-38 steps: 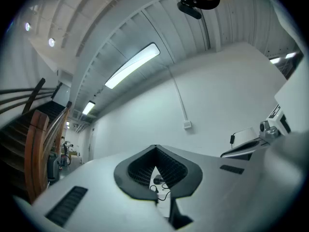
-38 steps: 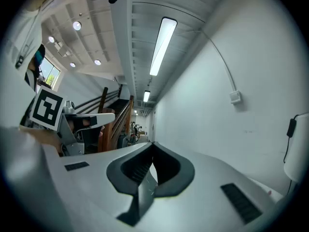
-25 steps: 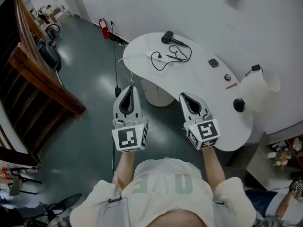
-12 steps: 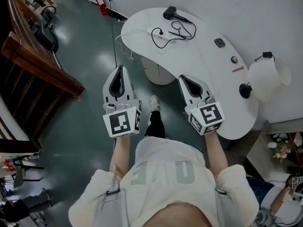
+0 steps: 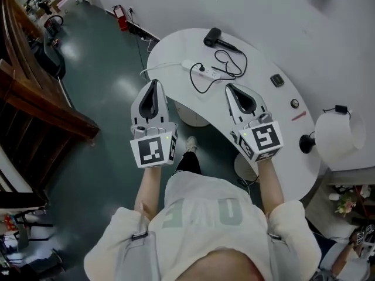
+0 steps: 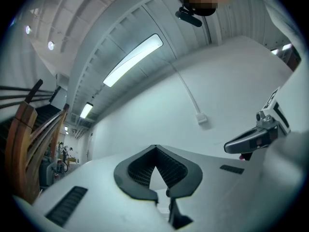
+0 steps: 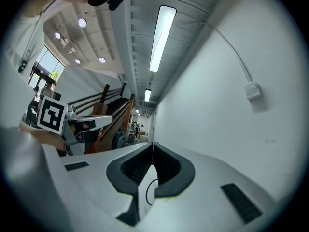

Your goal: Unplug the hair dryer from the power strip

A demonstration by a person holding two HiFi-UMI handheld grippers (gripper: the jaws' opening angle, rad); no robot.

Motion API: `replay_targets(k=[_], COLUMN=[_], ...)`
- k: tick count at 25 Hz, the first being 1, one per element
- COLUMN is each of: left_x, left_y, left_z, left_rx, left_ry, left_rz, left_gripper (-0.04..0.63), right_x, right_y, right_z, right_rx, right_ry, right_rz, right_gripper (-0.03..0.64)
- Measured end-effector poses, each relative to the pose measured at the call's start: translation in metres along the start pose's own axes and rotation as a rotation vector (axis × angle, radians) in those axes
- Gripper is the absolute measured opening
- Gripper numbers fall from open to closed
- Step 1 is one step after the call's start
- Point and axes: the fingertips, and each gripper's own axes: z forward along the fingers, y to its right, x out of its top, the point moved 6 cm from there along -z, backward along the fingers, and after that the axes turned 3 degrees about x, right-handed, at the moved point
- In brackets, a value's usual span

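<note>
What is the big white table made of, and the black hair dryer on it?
The table looks like painted wood or laminate: smooth, even white with a soft sheen; which one is unclear. The hair dryer looks like matte black plastic: dull, no shine.

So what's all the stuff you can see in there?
table: one, white, curved, in front of the person
hair dryer: one, black, far edge of the table
power strip: one, white, on the table near the hair dryer
cord: one, black, looped beside the power strip
square pad: one, black, on the table to the right
cylinder: one, white, past the table's right end
fire extinguisher: one, red, on the floor by the far wall
railing: one, brown wood, at the left
left gripper: one, grey, shut, empty, at the table's near edge
right gripper: one, grey, shut, empty, over the table
</note>
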Motion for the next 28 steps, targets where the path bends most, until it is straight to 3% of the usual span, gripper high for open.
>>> replay_targets(k=[6,14,19,28], left_x=[-0.027,-0.057,-0.079,-0.106], left_y=[-0.027,-0.048,-0.044,-0.034], left_z=[0.094,0.209,0.242,0.265], left_rx=[-0.045,-0.138,-0.186,-0.171], left_ry=[-0.007,0.012,-0.016,-0.104], left_rz=[-0.027,-0.059,-0.068,-0.050], left_gripper=[0.012,0.012,0.012,0.012], right_x=[0.005,0.002,-0.013,-0.042], right_y=[0.058,0.107,0.127,0.142], right_z=[0.083,0.176,0.202,0.222], right_rx=[-0.032,0.003,-0.045,0.019], right_ry=[-0.052,-0.079,-0.125,-0.186], right_rz=[-0.024,0.017,0.029,0.058], right_gripper=[0.020,0.020,0.020,0.020])
